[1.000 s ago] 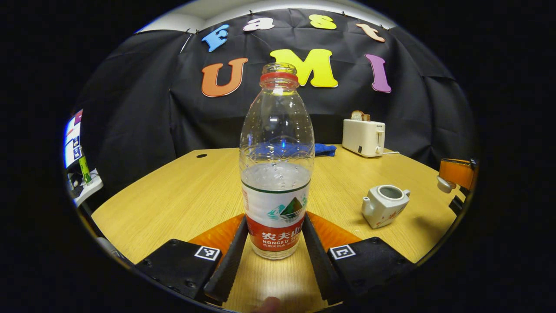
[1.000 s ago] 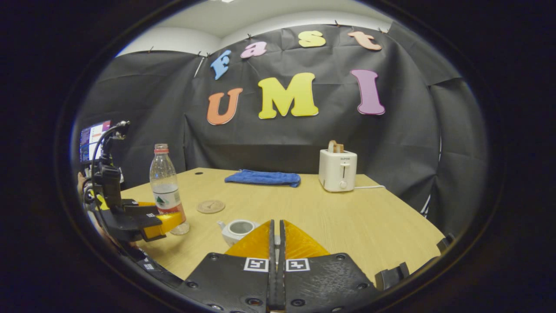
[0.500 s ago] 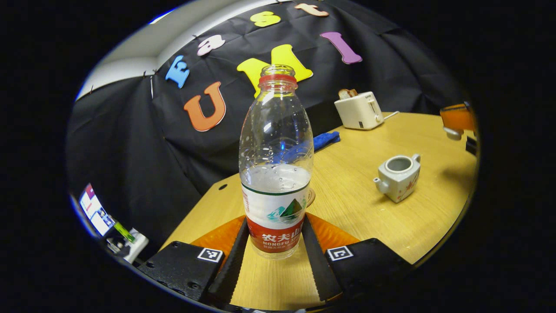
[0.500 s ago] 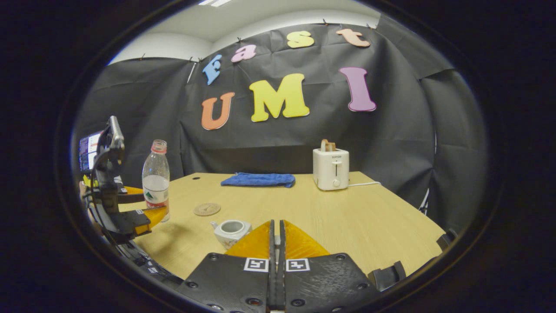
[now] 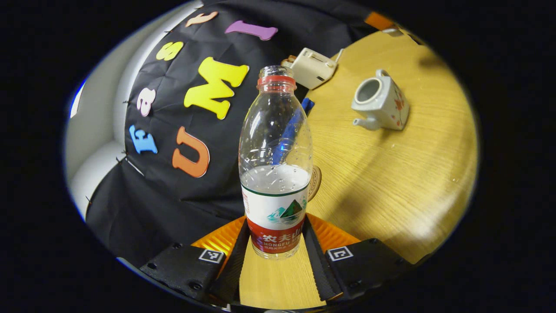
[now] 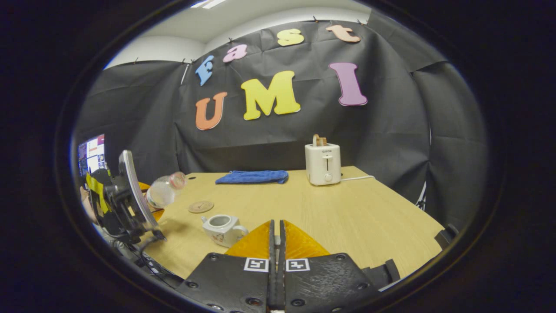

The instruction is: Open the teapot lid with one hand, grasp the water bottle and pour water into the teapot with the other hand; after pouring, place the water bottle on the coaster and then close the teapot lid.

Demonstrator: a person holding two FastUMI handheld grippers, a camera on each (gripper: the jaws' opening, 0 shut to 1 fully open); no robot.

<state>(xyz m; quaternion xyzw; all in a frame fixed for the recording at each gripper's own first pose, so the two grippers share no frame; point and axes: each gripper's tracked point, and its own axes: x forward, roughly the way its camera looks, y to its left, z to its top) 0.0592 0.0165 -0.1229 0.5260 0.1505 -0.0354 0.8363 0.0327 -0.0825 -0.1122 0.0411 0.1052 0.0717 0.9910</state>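
Observation:
My left gripper (image 5: 275, 230) is shut on the labelled lower part of a clear water bottle (image 5: 276, 174), uncapped and about half full. In the right gripper view the bottle (image 6: 165, 191) hangs above the table, tilted steeply with its mouth toward the white teapot (image 6: 221, 228). The teapot (image 5: 382, 104) stands open, without its lid, near a round coaster (image 6: 200, 206). My right gripper (image 6: 276, 230) is shut, to the right of the teapot. In the left gripper view it (image 5: 378, 21) holds a small pale piece, the teapot lid, at its tips.
A white toaster (image 6: 322, 164) with toast and a folded blue cloth (image 6: 252, 177) sit at the far edge of the wooden table (image 6: 347, 217). A lit monitor (image 6: 91, 152) stands off the table's left side.
My left gripper has lifted the bottle off the table and tipped it from upright to steeply tilted toward the teapot. My right gripper stays shut and has shifted slightly.

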